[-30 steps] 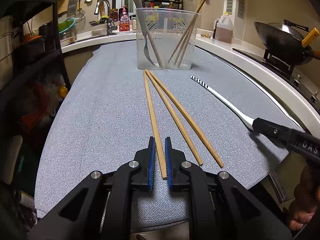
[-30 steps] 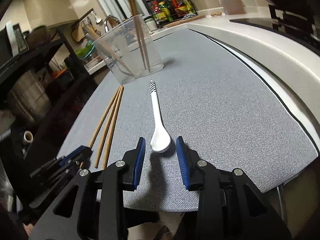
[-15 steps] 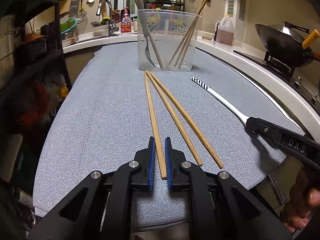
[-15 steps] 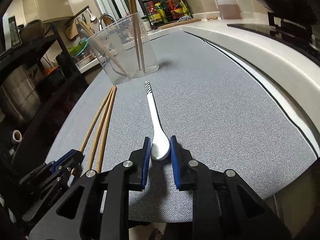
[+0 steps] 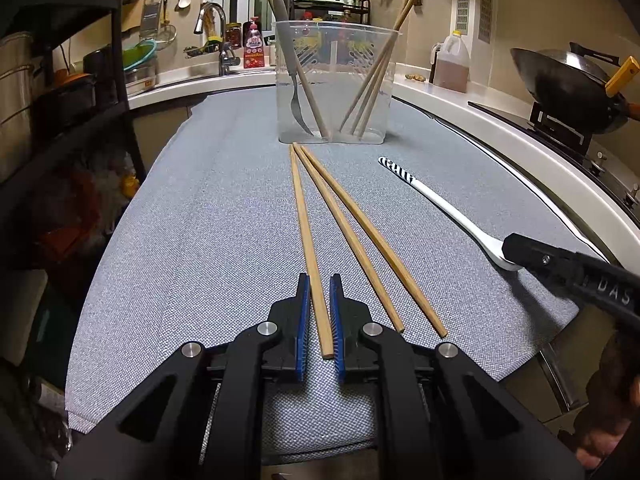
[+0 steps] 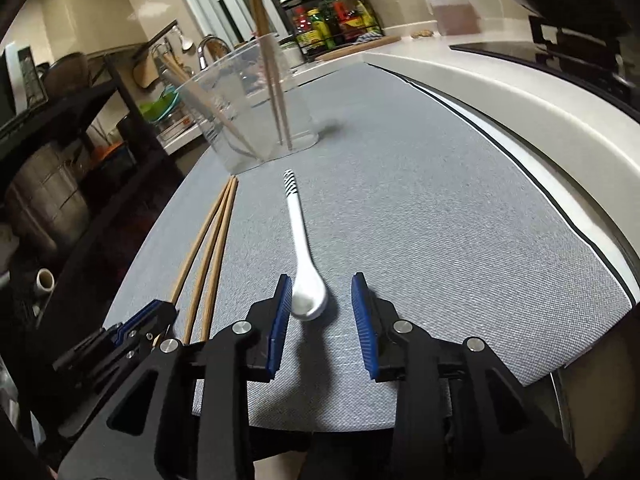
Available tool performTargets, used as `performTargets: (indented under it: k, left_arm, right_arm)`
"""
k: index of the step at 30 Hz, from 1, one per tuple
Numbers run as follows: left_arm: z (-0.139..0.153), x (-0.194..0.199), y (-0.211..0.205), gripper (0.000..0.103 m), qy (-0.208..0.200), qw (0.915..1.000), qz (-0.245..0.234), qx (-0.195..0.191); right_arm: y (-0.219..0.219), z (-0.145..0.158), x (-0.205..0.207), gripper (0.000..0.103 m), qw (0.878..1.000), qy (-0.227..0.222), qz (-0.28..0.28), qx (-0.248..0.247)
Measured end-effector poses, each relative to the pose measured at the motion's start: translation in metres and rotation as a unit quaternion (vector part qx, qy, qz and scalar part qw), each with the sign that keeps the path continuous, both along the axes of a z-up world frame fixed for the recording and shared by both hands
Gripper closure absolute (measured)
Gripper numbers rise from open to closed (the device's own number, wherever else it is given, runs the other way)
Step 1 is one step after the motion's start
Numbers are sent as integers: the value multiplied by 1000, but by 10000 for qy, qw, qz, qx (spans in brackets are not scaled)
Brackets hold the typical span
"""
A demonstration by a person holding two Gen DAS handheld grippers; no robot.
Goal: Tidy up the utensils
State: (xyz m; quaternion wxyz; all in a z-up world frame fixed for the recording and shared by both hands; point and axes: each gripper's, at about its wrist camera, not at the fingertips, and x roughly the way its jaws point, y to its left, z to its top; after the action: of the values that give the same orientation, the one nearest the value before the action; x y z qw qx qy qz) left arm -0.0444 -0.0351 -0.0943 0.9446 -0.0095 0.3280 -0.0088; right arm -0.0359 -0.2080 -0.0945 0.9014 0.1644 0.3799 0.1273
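Observation:
Three wooden chopsticks lie side by side on the grey mat [image 5: 200, 220]. My left gripper [image 5: 318, 280] is shut on the near end of the leftmost chopstick [image 5: 304, 224], which still rests on the mat. A white spoon [image 6: 298, 232] with a striped handle lies to the right. Its bowl sits between the fingers of my right gripper [image 6: 321, 280], whose jaws are opening; the pads are not pressing on it. A clear plastic container [image 5: 334, 80] at the far end holds a fork and several chopsticks. The right gripper [image 5: 516, 246] also shows in the left wrist view.
A white counter edge [image 5: 560, 168] curves along the right, with a wok [image 5: 560, 80] on a stove and an oil jug [image 5: 452, 60] behind. A dark shelf rack [image 5: 60, 100] stands at the left. A sink tap [image 5: 212, 20] and a bottle rack are at the back.
The right gripper's jaws closed in around the spoon's bowl half a second ago and have spread apart again. The spoon stays on the mat. The left gripper and its chopstick have not moved.

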Motion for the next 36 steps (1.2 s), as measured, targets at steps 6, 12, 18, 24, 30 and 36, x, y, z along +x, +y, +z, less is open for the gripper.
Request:
performTargets:
  k: [6,12,18,24,30,36]
  left_arm:
    - [0,1,0,93,23,10000,0,-1]
    - [0,0,-2,93,10,10000,27,55]
    - [4,-2,3,96,107,9999,75,32]
    - [19,-12,4,96,-64,9999,49,61]
    - [39,-21,5,96,-286,9995,58,96]
    - [66,-29,9,97,-600,9981,62,147]
  right_arm:
    - [12,1,1,83,9994,2,46,-356]
    - [33,3,-5,92,9946,-185,204,-998]
    - [34,22,-15,92,9905,-463,168,-1282]
    - [32,49,-27,92,9846,-885,117,-1502]
    - [31,71,-28,91,9825,-1119,75,-1490]
    - [29,95,-32,91,9769,-1447,53,-1572]
